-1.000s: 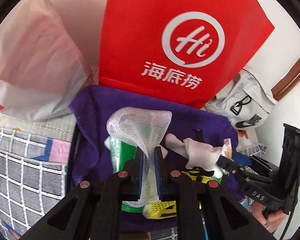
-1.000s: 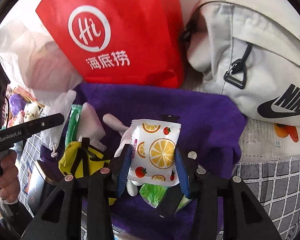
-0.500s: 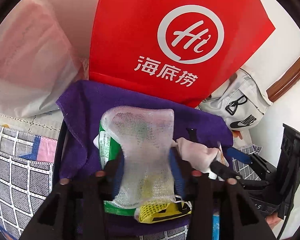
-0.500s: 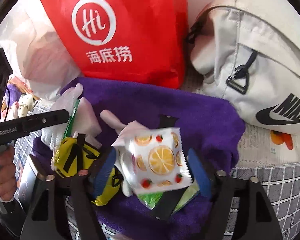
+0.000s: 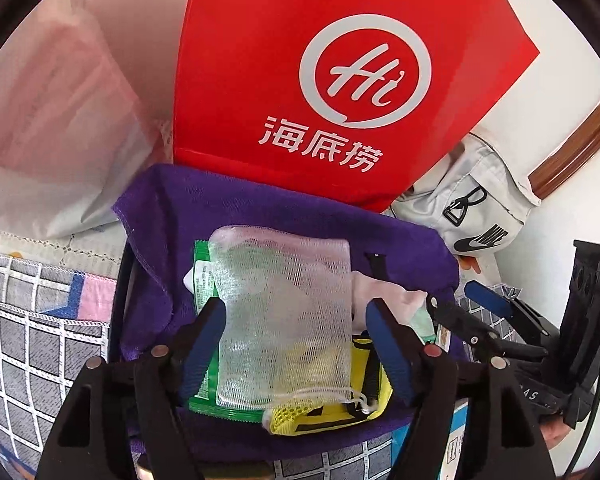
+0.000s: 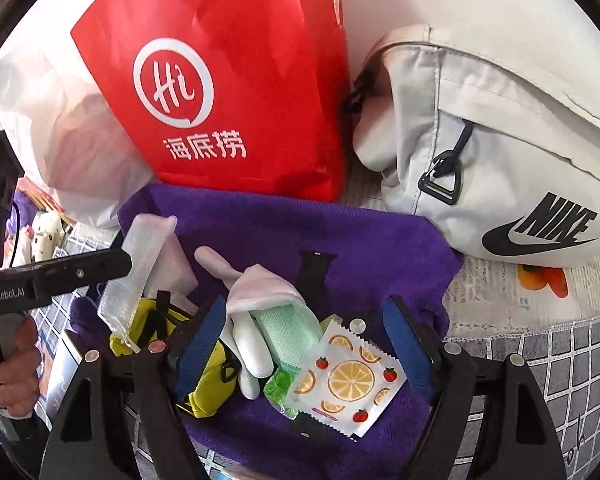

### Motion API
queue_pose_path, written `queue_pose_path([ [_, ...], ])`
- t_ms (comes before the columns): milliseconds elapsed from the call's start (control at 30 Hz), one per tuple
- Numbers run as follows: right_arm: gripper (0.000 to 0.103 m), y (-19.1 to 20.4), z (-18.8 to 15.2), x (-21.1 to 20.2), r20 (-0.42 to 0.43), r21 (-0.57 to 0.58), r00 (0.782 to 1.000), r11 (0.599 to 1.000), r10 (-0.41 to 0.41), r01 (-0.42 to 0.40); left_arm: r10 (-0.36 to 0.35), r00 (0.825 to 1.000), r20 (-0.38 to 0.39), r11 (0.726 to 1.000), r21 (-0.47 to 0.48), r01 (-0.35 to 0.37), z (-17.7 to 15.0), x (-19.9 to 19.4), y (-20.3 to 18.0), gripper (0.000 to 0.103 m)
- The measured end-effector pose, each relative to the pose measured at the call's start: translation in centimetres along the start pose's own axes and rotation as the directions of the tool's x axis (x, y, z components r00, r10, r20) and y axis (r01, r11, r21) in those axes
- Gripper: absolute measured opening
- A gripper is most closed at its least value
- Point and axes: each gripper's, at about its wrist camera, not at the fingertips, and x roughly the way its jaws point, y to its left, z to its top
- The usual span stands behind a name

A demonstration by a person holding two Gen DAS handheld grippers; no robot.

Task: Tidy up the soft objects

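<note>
A purple towel (image 5: 260, 216) (image 6: 360, 240) lines a container and holds a pile of soft items. In the left wrist view a white mesh pouch (image 5: 284, 312) lies on a green packet (image 5: 202, 276) and a yellow pouch (image 5: 340, 416). My left gripper (image 5: 296, 320) is open, its fingers either side of the mesh pouch. In the right wrist view an orange-print sachet (image 6: 346, 380) lies on the towel beside a white glove (image 6: 256, 296) and a green mesh item (image 6: 292, 332). My right gripper (image 6: 304, 344) is open above them.
A red paper bag (image 5: 340, 92) (image 6: 228, 92) stands behind the towel. A white plastic bag (image 5: 56, 128) is at the left. A grey Nike bag (image 6: 500, 152) (image 5: 472, 216) is at the right. A checked cloth (image 5: 32, 320) covers the surface.
Both grippers opened. The left one let go of the mesh pouch, which now lies flat on the pile. The right one let go of the orange-print sachet, which dropped onto the towel.
</note>
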Motion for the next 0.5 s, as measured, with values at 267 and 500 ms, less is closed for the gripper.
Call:
queue_pose_path([
  [267,0.08,0.0,0.2,-0.9,0.008,-0.004,0.998,0.998,-0.055,0.055,0.065,0.998,-0.001,0.998,0.024,-0.065,-0.2,-0.6,-0.6,0.077],
  [500,0.082,1.0,0.3,-1.5,0.006,-0.02,0.994,0.994,-0.106,0.106,0.117,0.993,-0.021,0.99,0.082,-0.115,-0.8,-1.2,-2.3,0.085],
])
